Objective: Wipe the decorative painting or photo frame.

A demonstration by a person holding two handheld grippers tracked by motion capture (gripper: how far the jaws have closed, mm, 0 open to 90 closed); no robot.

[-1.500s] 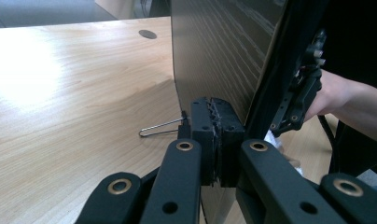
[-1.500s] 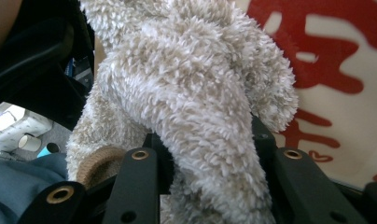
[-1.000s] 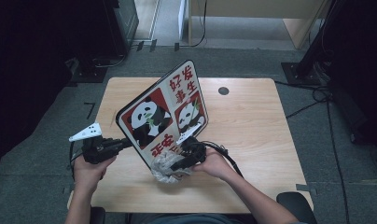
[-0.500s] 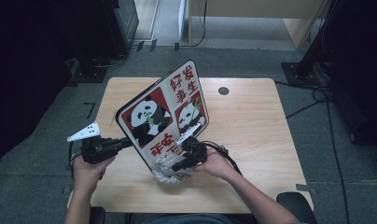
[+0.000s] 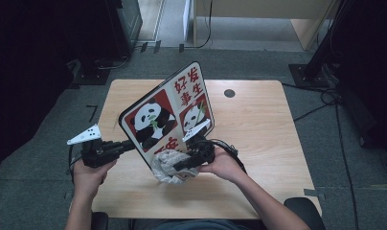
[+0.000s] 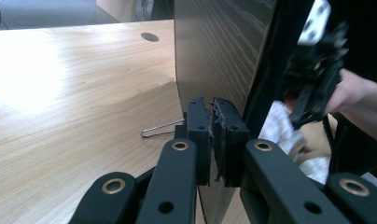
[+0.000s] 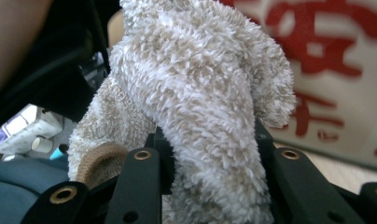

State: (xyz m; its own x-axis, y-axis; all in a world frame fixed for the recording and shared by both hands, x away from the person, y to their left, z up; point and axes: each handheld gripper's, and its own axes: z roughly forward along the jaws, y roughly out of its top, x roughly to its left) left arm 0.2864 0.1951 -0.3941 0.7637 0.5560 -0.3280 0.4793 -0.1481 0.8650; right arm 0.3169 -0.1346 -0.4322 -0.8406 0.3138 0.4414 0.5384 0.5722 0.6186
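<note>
Wooden desk (image 5: 258, 124) below, my left claw (image 6: 212, 122) clamps the panda board's (image 5: 167, 112) edge, tilting it upright; right claw (image 5: 178, 167) grips the towel (image 7: 196, 93) against its lower face. Next, wipe upward.

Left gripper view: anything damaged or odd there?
Yes. The pads of the left gripper look frayed, with ragged torn edges where they clamp the panda board. A bent metal wire clip also lies loose on the table behind them.
</note>
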